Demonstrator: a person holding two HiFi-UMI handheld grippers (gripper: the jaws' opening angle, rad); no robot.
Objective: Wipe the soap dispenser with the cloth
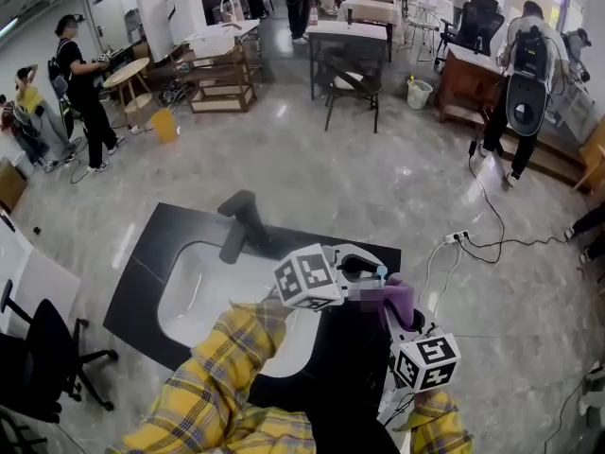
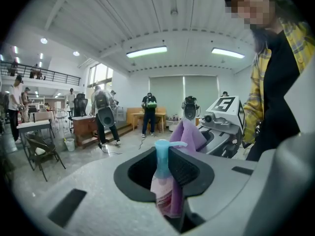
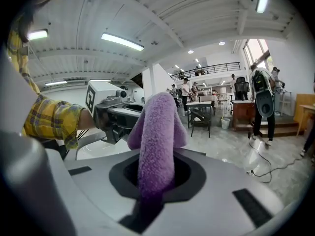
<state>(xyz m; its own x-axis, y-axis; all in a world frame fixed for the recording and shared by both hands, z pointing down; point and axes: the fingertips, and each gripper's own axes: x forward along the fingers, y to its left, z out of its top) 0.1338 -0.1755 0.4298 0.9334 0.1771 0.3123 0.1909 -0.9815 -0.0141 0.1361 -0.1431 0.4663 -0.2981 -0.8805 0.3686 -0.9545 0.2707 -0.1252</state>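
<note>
The soap dispenser (image 2: 161,186) is a pink bottle with a light blue pump, and it stands upright between the jaws of my left gripper (image 2: 165,181), which is shut on it. My right gripper (image 3: 155,176) is shut on a purple cloth (image 3: 157,136) that sticks up out of its jaws. In the head view the left gripper (image 1: 364,270) holds the dispenser's blue pump (image 1: 381,272) right beside the cloth (image 1: 398,298), with the right gripper (image 1: 395,312) just below. Seen from the left gripper view, the cloth (image 2: 189,134) drapes against the bottle's right side. The bottle itself is hidden in the right gripper view.
Below both grippers lies a black counter (image 1: 142,282) with a white sink (image 1: 194,291) and a black faucet (image 1: 244,223). A black office chair (image 1: 38,348) stands at the left. A cable and power strip (image 1: 458,238) lie on the floor to the right. People stand farther back.
</note>
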